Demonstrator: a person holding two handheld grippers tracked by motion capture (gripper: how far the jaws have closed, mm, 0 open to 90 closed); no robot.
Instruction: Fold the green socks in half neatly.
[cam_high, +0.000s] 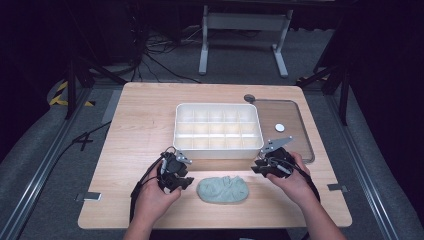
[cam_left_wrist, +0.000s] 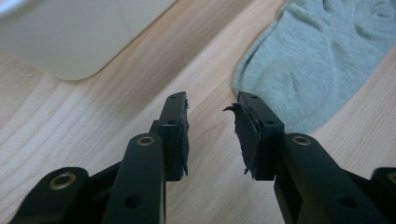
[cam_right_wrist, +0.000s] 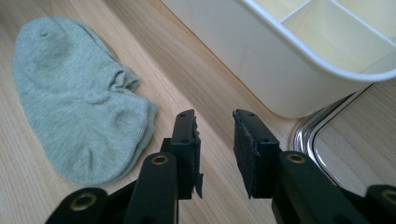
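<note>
I am working in what looks like a lab or recording studio, not a home. My light wooden desk (cam_high: 145, 125) stands alone on grey carpet (cam_high: 30, 150), with dark surroundings all around it. Loose black cables (cam_high: 165, 55) trail over the floor behind, metal rails (cam_high: 42, 165) flank the desk, and yellow-black hazard tape (cam_high: 60, 95) marks the floor.

A pale wooden tabletop (cam_high: 140, 130) is filling the middle of the high view. A white divided box (cam_high: 218, 130) is sitting at the centre of the frame. A pale green sock (cam_high: 223, 189) is lying crumpled below it, near the lower edge. A metal-rimmed tray (cam_high: 295, 131) is resting to the right of the box, touching it, and is carrying a small white disc (cam_high: 279, 127).
</note>
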